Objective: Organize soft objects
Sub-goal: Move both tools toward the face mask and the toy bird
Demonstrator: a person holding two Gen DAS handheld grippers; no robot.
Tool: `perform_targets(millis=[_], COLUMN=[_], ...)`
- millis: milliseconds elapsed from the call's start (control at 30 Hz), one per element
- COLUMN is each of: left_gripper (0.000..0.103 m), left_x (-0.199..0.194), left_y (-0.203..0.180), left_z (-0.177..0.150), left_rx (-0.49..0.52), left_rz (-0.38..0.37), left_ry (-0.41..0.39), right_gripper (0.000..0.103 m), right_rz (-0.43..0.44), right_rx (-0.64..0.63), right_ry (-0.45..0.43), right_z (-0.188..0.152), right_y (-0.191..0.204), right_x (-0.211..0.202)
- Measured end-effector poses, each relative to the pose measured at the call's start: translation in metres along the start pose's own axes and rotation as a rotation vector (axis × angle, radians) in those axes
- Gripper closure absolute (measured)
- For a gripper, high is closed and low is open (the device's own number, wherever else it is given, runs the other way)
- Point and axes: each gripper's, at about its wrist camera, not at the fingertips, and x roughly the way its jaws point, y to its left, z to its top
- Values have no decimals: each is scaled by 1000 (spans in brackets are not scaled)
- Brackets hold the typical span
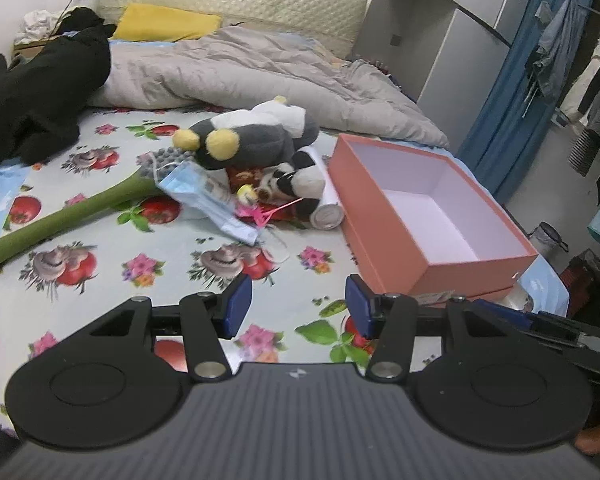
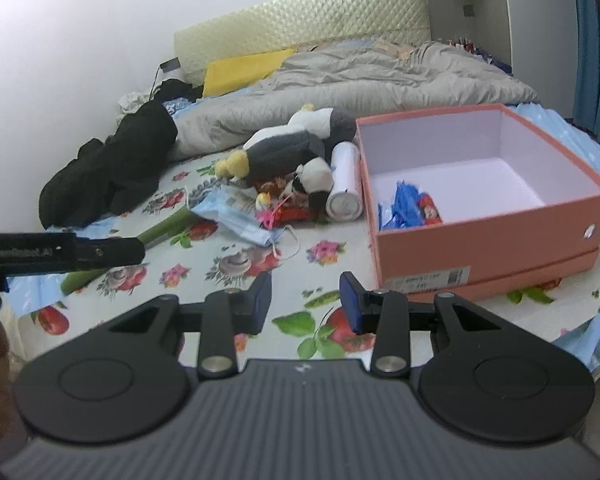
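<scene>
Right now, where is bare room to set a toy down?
Free: most of the pink box, past the blue packet in its near-left corner; and the floral sheet between both tongs and the toy pile. Crowded: the penguin plush, panda plush, face mask and white roll bunch left of the box.

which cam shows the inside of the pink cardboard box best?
Right wrist view: it looks down into the open pink cardboard box, showing the white floor and a blue-and-red item in the near-left corner. The left wrist view shows the box obliquely; its near wall hides that corner.
</scene>
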Motion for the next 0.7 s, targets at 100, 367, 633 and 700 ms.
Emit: perform_targets(millis=[100, 367, 633, 700], left_gripper=[44, 44, 44, 44], left_x=[-4, 9, 41, 53], left_y=[9, 38, 55, 60], left_z=[-11, -20, -11, -8], left_rx=[-14, -58, -76, -82], left_rz=[15, 47, 62, 67], left_ry=[9, 34, 47, 53], right_gripper=[62, 62, 62, 62], right_rz=[8, 22, 15, 16], right_rx=[-17, -24, -32, -39], right_ry=[13, 24, 55, 54], right_z=[-6, -10, -9, -7], right_y=[8, 17, 15, 16], right_x=[5, 23, 52, 59])
